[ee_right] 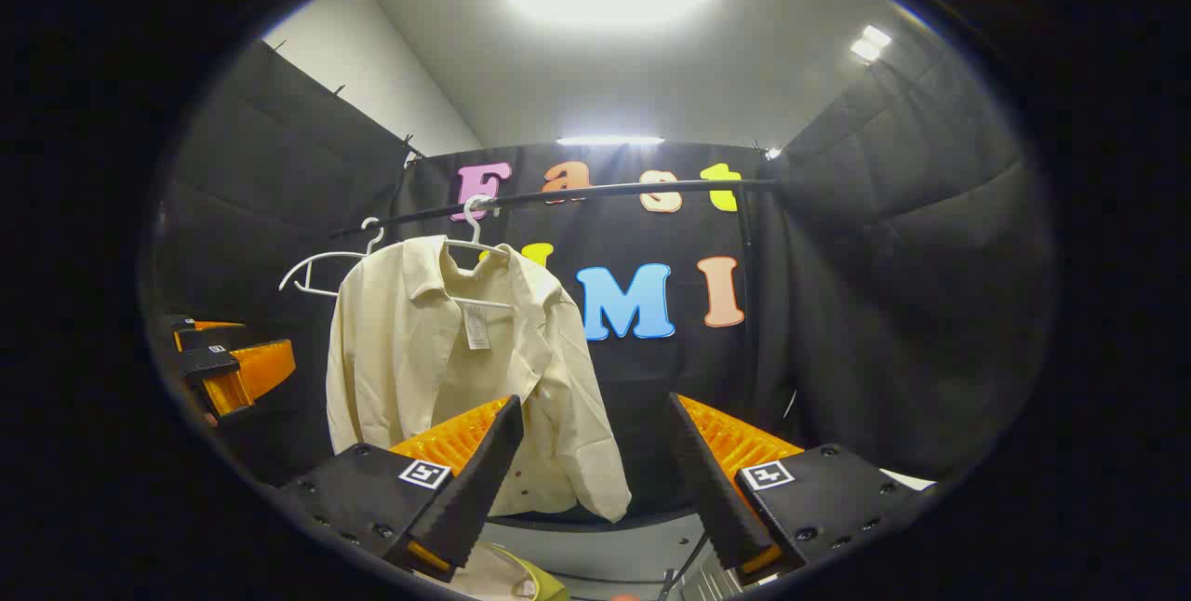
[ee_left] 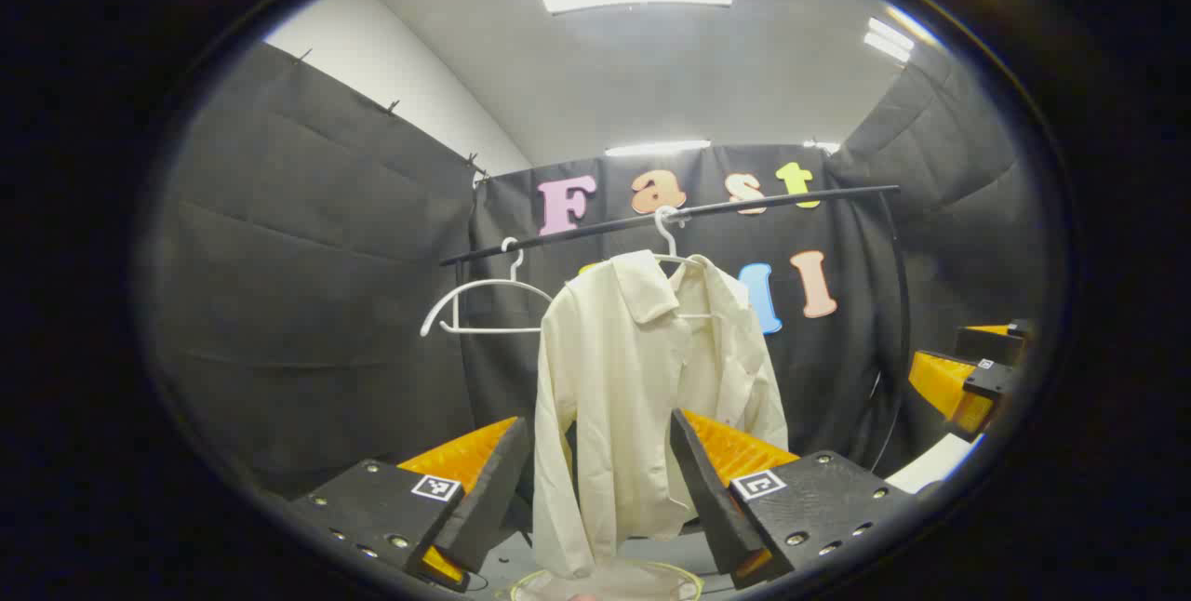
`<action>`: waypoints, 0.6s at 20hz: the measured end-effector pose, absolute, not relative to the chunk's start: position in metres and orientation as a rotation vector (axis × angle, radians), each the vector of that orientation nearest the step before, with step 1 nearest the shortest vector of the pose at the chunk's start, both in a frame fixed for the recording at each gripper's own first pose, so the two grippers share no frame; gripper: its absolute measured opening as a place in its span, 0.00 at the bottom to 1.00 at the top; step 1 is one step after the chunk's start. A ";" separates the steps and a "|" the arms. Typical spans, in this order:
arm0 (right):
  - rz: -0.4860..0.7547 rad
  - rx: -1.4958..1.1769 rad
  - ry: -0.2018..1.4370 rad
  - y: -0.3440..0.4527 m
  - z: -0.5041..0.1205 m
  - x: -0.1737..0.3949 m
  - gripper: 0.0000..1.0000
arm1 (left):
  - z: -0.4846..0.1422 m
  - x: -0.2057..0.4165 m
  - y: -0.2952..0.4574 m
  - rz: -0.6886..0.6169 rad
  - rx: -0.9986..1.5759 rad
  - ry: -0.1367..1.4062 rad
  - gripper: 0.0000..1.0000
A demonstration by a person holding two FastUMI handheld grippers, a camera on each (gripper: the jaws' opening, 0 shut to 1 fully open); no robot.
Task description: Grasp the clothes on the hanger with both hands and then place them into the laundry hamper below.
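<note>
The cream shirt [ee_left: 642, 396] hangs on a white hanger [ee_left: 672, 252] from the far rail [ee_left: 670, 215], above the hamper rim [ee_left: 605, 578]. The left gripper [ee_left: 600, 480] and the right gripper [ee_right: 595, 480] both have fingers spread wide and empty, short of the cloth, seemingly readied for a two-handed grab.

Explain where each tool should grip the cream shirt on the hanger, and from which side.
Grip the cream shirt at its two shoulders, coming from the front, probably one tool per side. It hangs open-fronted on its hanger, so lifting both shoulders should slip it off evenly.
</note>
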State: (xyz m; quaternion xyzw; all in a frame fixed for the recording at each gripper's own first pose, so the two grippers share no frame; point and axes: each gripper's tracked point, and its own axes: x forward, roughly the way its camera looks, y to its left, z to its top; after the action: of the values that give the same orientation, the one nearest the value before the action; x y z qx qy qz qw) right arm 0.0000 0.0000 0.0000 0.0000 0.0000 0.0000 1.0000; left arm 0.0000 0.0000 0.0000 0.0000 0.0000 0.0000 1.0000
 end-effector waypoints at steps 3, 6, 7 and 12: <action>-0.001 0.001 0.000 -0.002 0.000 0.001 0.97 | 0.002 0.002 0.001 0.002 0.006 -0.002 0.90; 0.002 0.004 0.004 -0.002 -0.001 0.004 0.98 | 0.003 0.005 -0.002 0.002 0.012 -0.007 0.90; 0.003 0.003 0.006 -0.001 -0.002 0.006 0.97 | 0.002 0.006 -0.002 0.003 0.016 -0.006 0.91; 0.017 0.008 0.006 -0.002 -0.003 0.011 0.96 | 0.004 0.015 -0.007 0.004 0.023 -0.012 0.90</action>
State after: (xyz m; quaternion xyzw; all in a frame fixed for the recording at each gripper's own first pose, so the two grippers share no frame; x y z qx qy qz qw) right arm 0.0108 -0.0023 -0.0032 0.0040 0.0031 0.0087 0.9999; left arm 0.0151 -0.0068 0.0036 0.0113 -0.0058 0.0019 0.9999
